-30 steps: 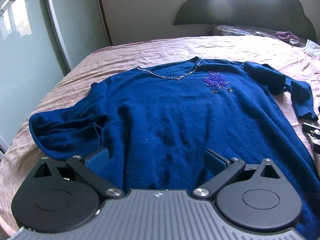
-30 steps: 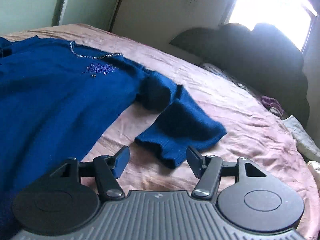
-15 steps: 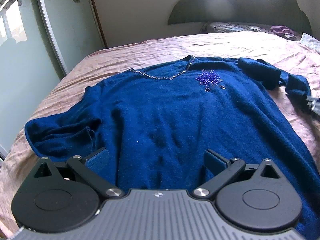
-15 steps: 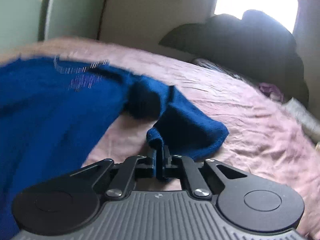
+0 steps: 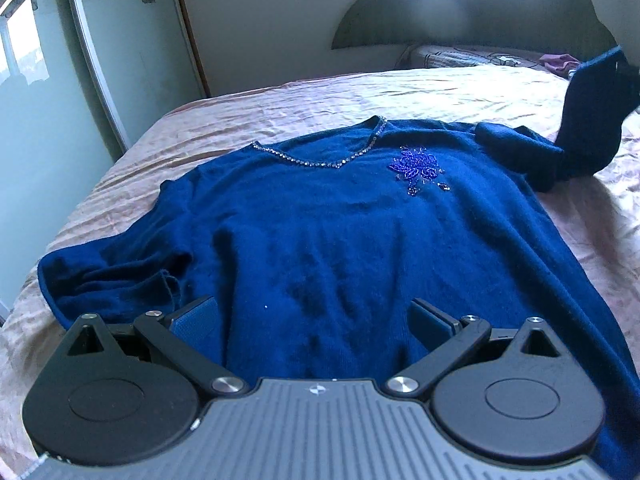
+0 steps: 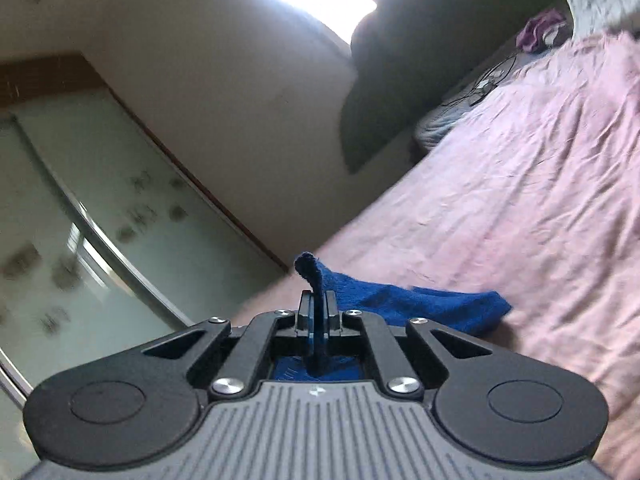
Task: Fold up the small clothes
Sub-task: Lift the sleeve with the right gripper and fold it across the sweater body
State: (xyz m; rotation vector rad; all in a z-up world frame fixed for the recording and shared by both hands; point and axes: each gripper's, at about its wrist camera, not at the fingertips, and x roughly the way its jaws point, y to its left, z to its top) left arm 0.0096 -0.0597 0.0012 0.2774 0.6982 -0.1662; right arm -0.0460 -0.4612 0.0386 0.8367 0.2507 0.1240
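— So, where is the blue sweater point(image 5: 340, 240) lying?

— Spread front-up on the pink bed point(image 5: 280, 104), beaded neckline toward the headboard point(image 5: 460, 12). One sleeve is bunched at the bed's left edge.

— And the other sleeve point(image 5: 592, 120)?

— Lifted off the bedspread at the right edge of the left wrist view; its cuff end stands up in the air.

— What has it?

— In the right wrist view, the right claw point(image 6: 318, 308) is clenched on the cuff point(image 6: 420, 304), a fold of blue knit pinched between the pads, and the view is strongly tilted.

— The left claw point(image 5: 316, 320)?

— Released, jaws wide apart, hovering just over the sweater's lower hem with nothing between them.
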